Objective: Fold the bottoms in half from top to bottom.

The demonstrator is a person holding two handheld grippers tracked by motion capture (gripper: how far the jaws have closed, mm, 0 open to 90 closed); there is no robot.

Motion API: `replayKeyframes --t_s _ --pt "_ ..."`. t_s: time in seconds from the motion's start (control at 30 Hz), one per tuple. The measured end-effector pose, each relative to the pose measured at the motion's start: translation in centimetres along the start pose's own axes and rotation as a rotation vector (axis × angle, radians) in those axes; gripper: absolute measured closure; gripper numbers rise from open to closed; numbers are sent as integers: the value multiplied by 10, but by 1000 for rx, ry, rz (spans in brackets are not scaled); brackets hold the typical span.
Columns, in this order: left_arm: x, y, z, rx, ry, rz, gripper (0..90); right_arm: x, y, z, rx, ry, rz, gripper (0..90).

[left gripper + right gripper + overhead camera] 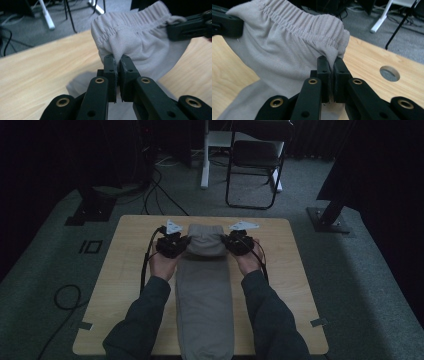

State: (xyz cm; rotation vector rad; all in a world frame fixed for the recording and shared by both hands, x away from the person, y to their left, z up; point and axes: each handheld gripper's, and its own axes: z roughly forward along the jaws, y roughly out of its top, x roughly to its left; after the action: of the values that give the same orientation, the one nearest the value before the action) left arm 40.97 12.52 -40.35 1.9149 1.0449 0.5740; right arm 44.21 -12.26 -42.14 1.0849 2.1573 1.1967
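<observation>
Grey trousers (204,285) lie lengthwise down the middle of the wooden table (125,270), their elastic waistband (206,231) at the far end and lifted off the board. My left gripper (181,243) is shut on the waistband's left corner, the cloth pinched between its jaws (117,60). My right gripper (229,242) is shut on the waistband's right corner (331,59). The gathered waistband (130,22) stretches between the two grippers, and the other gripper's black jaw shows at the edge of each gripper view. The trouser legs hang over the table's near edge.
A folding chair (255,160) and a white desk leg (205,155) stand on the carpet beyond the table. Cables (160,190) trail on the floor at far left. A round hole (389,73) pierces the tabletop beside the right gripper. Dark stand bases (327,217) flank the table.
</observation>
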Motion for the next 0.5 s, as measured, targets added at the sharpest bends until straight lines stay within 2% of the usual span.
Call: replayKeyframes --t_s 0.03,0.07,0.1,0.2,0.33,0.47,0.5 --pt "0 0 0 0 0 0 854 0 0 0 0 0 0 866" --pt "-8 1 -15 -13 -14 30 854 2 1 -6 -10 4 -5 866" --pt "-12 -1 -19 -14 -19 39 853 8 1 -21 -26 13 -27 866" --pt "-21 -13 -29 -5 -40 53 852 15 -7 -35 -28 34 -48 866" --pt "-30 -43 -37 23 -70 49 851 26 -33 -45 1 75 -62 865" --pt "-42 -79 -36 91 -84 58 849 41 -67 -47 63 104 -93 864" --pt "-45 -90 -34 110 -94 50 849 44 -76 -47 82 109 -97 864"
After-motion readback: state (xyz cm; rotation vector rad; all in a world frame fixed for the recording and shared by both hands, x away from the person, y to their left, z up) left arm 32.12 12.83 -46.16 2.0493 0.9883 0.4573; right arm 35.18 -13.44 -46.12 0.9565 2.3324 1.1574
